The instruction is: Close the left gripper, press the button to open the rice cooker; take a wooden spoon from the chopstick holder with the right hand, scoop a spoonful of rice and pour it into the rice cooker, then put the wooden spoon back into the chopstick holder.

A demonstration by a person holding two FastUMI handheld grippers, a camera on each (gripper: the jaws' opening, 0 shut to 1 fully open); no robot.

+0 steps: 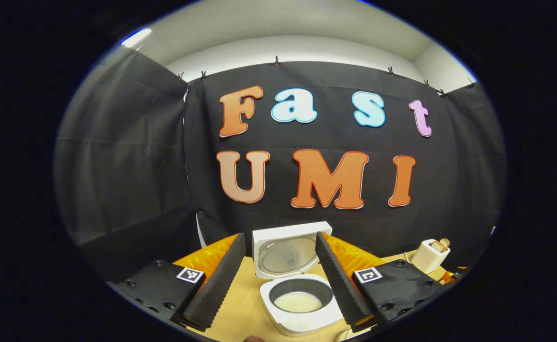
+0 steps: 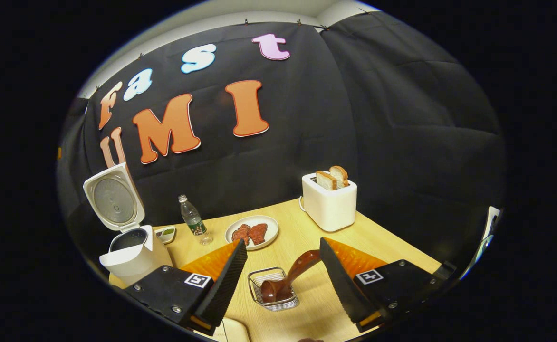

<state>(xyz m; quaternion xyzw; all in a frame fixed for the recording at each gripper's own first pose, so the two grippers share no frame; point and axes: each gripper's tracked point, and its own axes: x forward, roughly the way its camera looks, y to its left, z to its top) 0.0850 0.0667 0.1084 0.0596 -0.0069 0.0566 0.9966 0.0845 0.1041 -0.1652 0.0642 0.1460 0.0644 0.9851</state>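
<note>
Tabletop: wooden spoon (image 2: 285,280) (bowl in holder (image 2: 273,289)) between right tool's (image 2: 283,275) spread fingers.

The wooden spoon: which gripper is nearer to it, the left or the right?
Right. The right gripper is open around the wooden spoon in its holder; the left gripper faces the rice cooker.

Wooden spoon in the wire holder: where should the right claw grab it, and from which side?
Grip the wooden spoon on its bare handle, which slants up out of the chopstick holder toward the right claw. Its bowl sits low inside the wire basket, so come from above, fingers straddling the handle's sides.
</note>
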